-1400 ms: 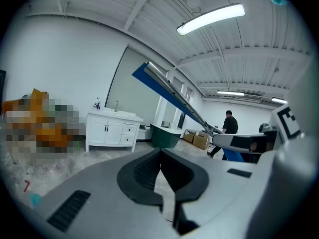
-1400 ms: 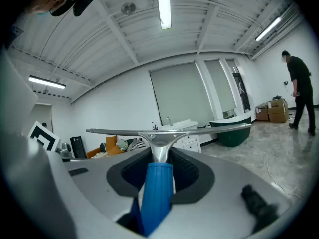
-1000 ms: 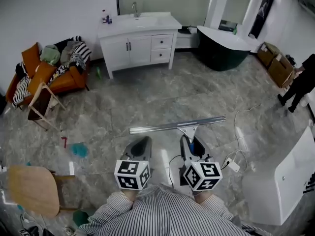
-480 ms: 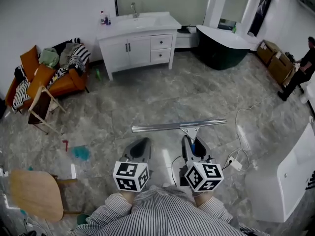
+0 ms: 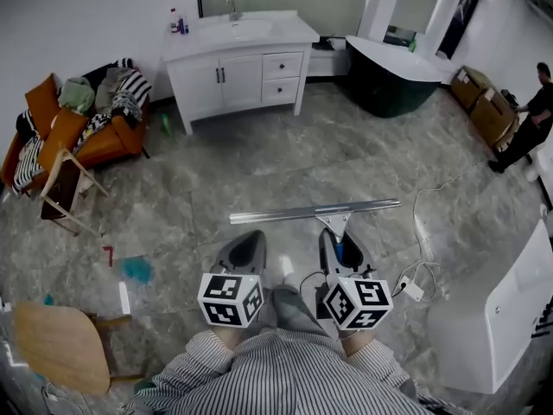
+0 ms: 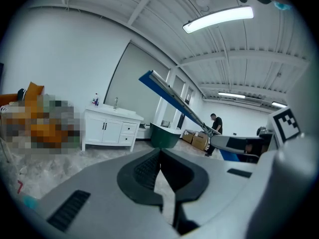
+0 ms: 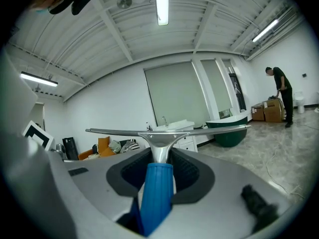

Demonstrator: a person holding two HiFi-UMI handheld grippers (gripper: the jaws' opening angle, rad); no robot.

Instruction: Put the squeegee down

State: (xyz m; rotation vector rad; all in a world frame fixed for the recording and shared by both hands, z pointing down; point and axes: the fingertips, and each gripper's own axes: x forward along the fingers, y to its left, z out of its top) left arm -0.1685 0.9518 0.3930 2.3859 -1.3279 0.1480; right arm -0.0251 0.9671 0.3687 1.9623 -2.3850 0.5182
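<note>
**Inspector:** Where the right gripper's fingers close, what sits between them?

**Operator:** The blue handle of the squeegee. Both pads press its sides, so the jaws stand at a moderate width, fixed by the handle's thickness.

**Inspector:** Describe the squeegee from the grip outward.

**Operator:** The round blue handle enters a bright metal neck that flares into a Y-shaped bracket. The bracket carries a long, thin, silver-grey blade bar, mounted crosswise. In the head view the bar lies nearly level, its right end slightly higher, and it spans ahead of both grippers. It hangs in the air above the grey marbled floor and touches nothing but the pads.

**Inspector:** State of the left gripper?

**Operator:** Its fingertips meet, with nothing between them. It sits just beside the right gripper, on the left, clear of the squeegee.

**Inspector:** Surroundings?

**Operator:** A white cable runs over the floor to a power strip at the right. Farther off stand a white vanity cabinet and a dark green bathtub. A person stands at the far right edge.
</note>
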